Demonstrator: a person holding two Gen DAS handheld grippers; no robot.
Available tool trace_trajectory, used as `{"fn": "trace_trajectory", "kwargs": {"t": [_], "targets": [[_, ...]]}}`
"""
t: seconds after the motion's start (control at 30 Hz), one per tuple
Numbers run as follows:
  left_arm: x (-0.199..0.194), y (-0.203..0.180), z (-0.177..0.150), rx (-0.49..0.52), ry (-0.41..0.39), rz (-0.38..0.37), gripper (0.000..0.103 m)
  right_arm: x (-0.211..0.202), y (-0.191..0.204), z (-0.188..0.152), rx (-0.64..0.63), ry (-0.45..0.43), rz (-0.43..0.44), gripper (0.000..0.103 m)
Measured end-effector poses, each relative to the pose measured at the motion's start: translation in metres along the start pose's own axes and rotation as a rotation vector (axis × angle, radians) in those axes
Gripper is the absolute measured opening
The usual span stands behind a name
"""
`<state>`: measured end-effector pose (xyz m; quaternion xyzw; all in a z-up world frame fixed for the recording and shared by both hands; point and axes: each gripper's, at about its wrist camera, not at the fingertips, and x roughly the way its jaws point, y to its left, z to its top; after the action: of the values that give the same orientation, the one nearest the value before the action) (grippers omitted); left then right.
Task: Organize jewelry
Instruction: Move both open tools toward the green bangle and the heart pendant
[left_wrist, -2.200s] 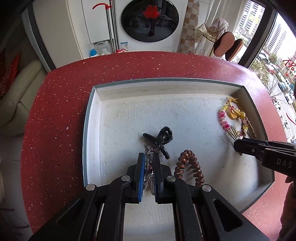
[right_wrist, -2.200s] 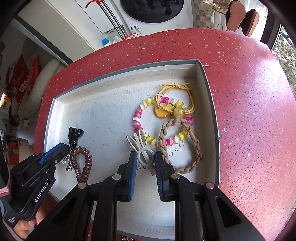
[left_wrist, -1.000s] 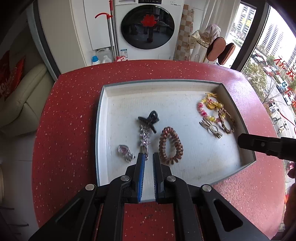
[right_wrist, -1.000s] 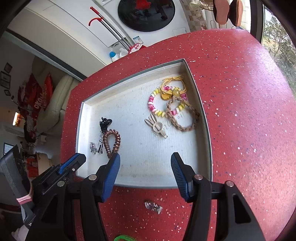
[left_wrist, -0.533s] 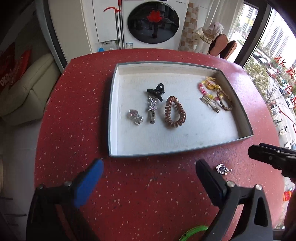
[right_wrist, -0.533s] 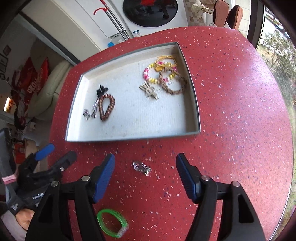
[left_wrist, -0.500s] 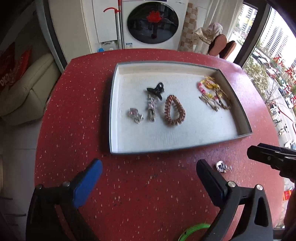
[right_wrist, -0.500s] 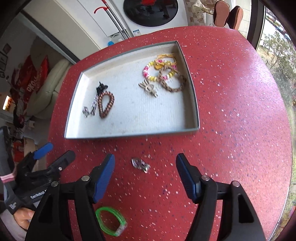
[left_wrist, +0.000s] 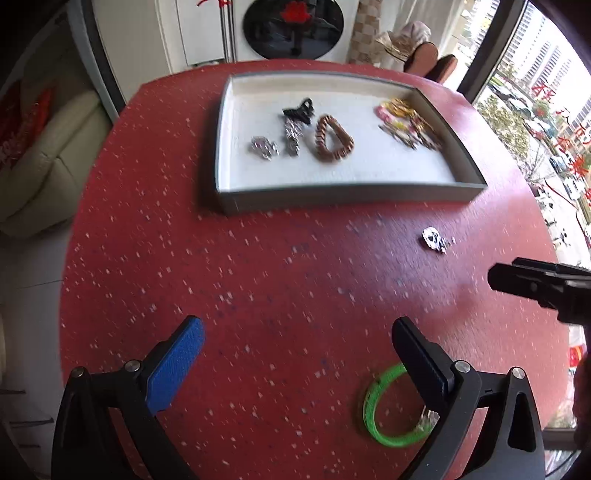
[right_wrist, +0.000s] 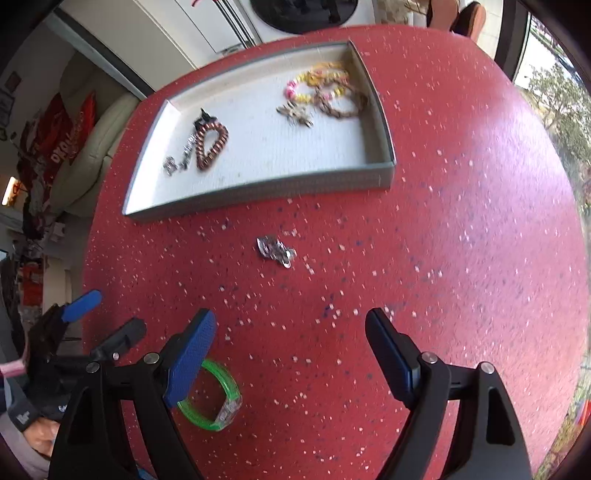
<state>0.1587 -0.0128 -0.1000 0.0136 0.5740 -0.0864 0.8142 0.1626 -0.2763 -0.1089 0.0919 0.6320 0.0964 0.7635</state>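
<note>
While both grippers hover over the speckled red round table (left_wrist: 258, 280), the left gripper (left_wrist: 295, 354) and the right gripper (right_wrist: 291, 350) each have their jaws spread wide apart, holding nothing. A translucent green bangle (right_wrist: 218, 398) lies on the table at lower left of the right view, partly behind one blue pad. A small silver charm (right_wrist: 275, 251) sits mid-frame, near the shallow grey tray (right_wrist: 266, 192) holding a coiled brown hair tie (left_wrist: 332, 142) and a beaded bracelet (right_wrist: 314, 88).
</note>
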Motion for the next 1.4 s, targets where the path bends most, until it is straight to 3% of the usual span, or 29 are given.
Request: {"fn": "trace_trajectory", "kwargs": {"t": [0.23, 0.43, 0.63, 1.07, 1.4], "targets": [[0.010, -0.016, -0.037, 0.057, 0.065, -0.012, 0.103, 0.003, -0.004, -0.011, -0.011, 0.023, -0.043, 0.086], [0.022, -0.021, -0.056, 0.044, 0.117, -0.011, 0.103, 0.007, 0.003, -0.021, -0.060, 0.040, -0.085, 0.086], [0.028, -0.024, -0.058, 0.057, 0.125, 0.003, 0.103, 0.012, 0.013, -0.017, -0.107, 0.038, -0.104, 0.086], [0.036, -0.052, -0.052, 0.128, 0.109, 0.019, 0.103, 0.036, 0.041, 0.025, -0.245, 0.030, -0.137, 0.085], [0.038, -0.070, -0.048, 0.144, 0.103, 0.031, 0.099, 0.066, 0.056, 0.040, -0.311, 0.046, -0.175, 0.057]]}}
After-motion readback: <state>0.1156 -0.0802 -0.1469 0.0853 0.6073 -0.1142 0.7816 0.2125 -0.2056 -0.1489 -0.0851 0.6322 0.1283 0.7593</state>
